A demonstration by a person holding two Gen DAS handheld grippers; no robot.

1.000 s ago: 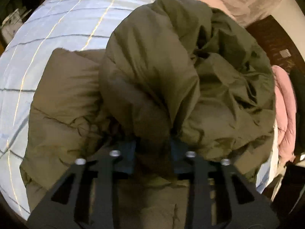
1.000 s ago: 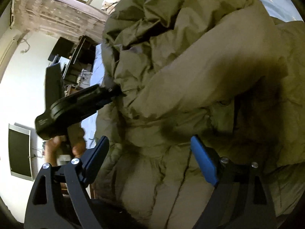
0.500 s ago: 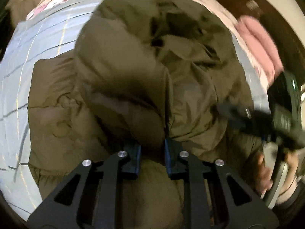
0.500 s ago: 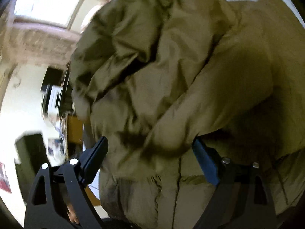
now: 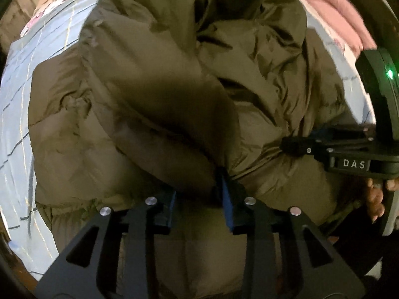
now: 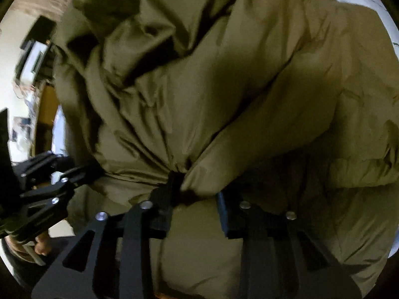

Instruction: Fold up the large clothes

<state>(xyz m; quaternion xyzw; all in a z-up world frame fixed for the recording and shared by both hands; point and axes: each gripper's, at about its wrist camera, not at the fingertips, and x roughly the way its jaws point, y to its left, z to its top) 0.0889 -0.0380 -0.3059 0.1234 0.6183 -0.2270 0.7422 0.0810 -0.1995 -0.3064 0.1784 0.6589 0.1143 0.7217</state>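
Since a second ago: right gripper [image 6: 194, 199], then wide open above the olive puffer jacket [image 5: 154, 94], now has a bunched fold between its closing jaws. Left gripper [image 5: 199, 199], then pinching fabric, is opening; fold remains between narrowly spaced pads. Jacket lies heaped on the pale blue checked sheet [image 5: 17, 104], directly under both grippers.

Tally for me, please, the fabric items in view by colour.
Olive puffer jacket: 1
Pale blue checked bedsheet: 1
Pink garment: 1
Total: 3
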